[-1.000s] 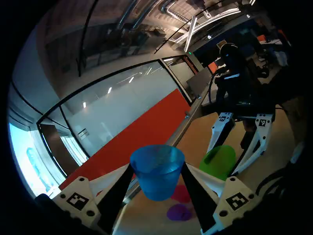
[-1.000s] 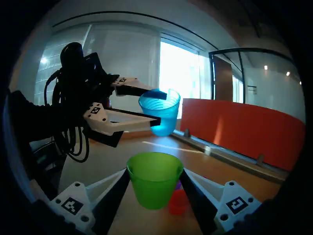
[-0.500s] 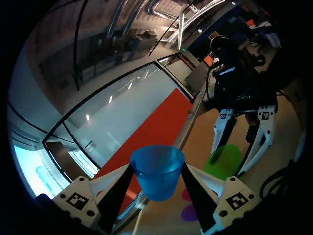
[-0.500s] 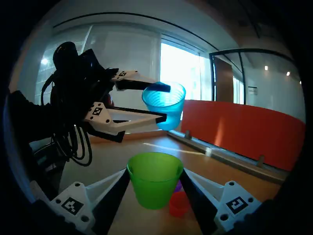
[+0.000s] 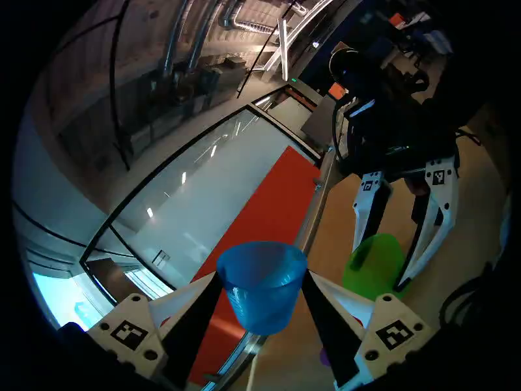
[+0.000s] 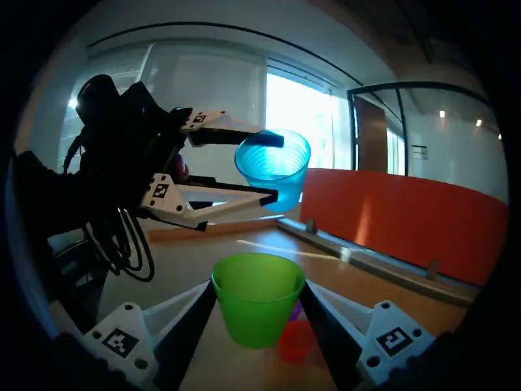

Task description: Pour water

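A translucent blue cup point(image 5: 262, 284) sits clamped between the fingers of my left gripper point(image 5: 260, 306). In the right gripper view the same blue cup point(image 6: 273, 166) is raised and tilted, its mouth turned toward the camera, above and behind a green cup point(image 6: 258, 296). My right gripper point(image 6: 258, 313) is shut on that green cup, which stands upright. The left gripper view shows the green cup point(image 5: 374, 266) lower right, held between the right gripper's white fingers point(image 5: 366, 215). I cannot tell whether water is in either cup.
A wooden table point(image 6: 195, 260) lies below both cups. Small red and purple cups point(image 6: 296, 339) sit on it just behind the green cup. An orange partition point(image 6: 404, 215) with a metal rail runs along the table's far edge. A gloved hand and cables point(image 6: 111, 176) hold the left gripper.
The left gripper has tilted the blue cup further over and lifted it slightly, turning its mouth toward the green cup. The right gripper and green cup stayed still.
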### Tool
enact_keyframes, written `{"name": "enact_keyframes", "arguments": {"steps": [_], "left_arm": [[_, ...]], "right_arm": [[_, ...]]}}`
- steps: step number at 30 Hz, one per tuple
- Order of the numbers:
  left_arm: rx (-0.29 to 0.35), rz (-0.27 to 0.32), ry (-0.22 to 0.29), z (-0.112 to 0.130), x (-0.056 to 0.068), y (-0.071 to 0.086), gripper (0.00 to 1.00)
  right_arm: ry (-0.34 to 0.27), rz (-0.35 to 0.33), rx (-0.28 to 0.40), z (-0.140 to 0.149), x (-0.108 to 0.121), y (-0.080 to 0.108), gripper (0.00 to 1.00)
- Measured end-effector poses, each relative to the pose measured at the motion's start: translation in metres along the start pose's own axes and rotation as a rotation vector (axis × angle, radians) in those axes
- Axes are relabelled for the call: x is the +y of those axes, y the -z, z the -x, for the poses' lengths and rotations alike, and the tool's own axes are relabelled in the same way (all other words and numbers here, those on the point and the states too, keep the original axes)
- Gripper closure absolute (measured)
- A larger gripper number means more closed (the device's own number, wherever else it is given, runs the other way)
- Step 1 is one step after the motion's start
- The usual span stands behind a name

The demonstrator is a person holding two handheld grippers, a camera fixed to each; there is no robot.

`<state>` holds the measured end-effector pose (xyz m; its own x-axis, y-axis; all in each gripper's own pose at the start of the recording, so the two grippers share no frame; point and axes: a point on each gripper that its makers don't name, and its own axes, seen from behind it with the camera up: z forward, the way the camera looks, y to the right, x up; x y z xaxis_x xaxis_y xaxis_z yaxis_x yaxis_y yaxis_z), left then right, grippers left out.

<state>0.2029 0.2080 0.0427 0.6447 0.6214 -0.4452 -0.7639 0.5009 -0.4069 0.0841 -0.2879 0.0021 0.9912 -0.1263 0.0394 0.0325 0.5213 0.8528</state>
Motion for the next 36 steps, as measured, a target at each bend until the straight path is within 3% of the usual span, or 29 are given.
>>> {"name": "enact_keyframes", "arguments": {"steps": [21,36], "left_arm": [[0.03,-0.008,-0.152,-0.015,0.006,-0.005,0.15],[0.04,-0.018,-0.199,-0.022,0.005,-0.005,0.15]], "right_arm": [[0.001,0.013,-0.002,0.0,0.007,0.0,0.09],[0.004,0.016,0.001,-0.002,0.009,0.002,0.09]]}}
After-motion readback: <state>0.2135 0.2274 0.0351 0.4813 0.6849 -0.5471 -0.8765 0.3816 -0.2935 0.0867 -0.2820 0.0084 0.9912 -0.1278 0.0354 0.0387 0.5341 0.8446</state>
